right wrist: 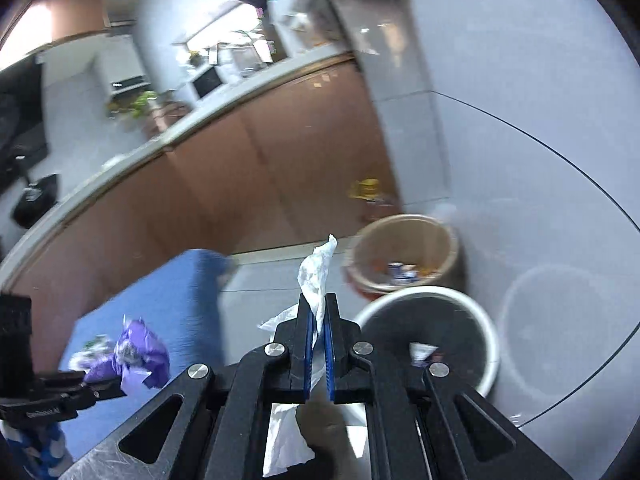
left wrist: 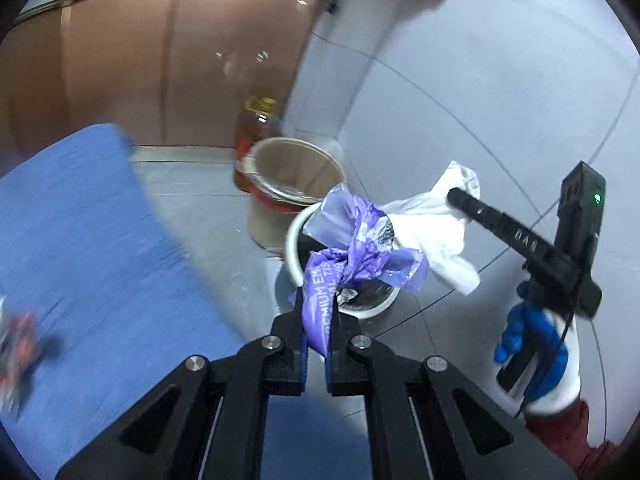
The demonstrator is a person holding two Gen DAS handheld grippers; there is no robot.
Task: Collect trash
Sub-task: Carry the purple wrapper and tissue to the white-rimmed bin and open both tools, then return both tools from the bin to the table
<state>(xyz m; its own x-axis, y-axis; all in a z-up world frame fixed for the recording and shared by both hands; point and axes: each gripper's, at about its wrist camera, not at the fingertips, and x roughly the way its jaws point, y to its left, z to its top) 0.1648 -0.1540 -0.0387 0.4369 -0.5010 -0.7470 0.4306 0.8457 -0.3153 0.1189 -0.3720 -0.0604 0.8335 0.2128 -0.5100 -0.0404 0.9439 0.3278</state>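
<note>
Your left tongs [left wrist: 318, 344] are clamped on a crumpled purple plastic wrapper [left wrist: 356, 248], which hangs over the white-rimmed bin [left wrist: 294, 240] on the floor. Your right tongs [right wrist: 319, 344] are clamped on a white tissue [right wrist: 316, 276], held just beside and above that same bin [right wrist: 490, 344]. Both pieces look very light and limp: the wrapper is a thin, slick film that will slide if the grip loosens, while the tissue is soft, tears easily and will drift as it drops. You hold each through a bunched middle fold, which looks the safest place. Releasing low over the bin's mouth would likely keep them from floating past the rim.

On the wrapper you can read part of white lettering, "EMIUM" and below it "AL TIS"; the rest is folded away. The right tool's arm bears small characters, too blurred to trust. A tan bin [right wrist: 404, 256] with scraps inside stands just behind the white-rimmed one.
</note>
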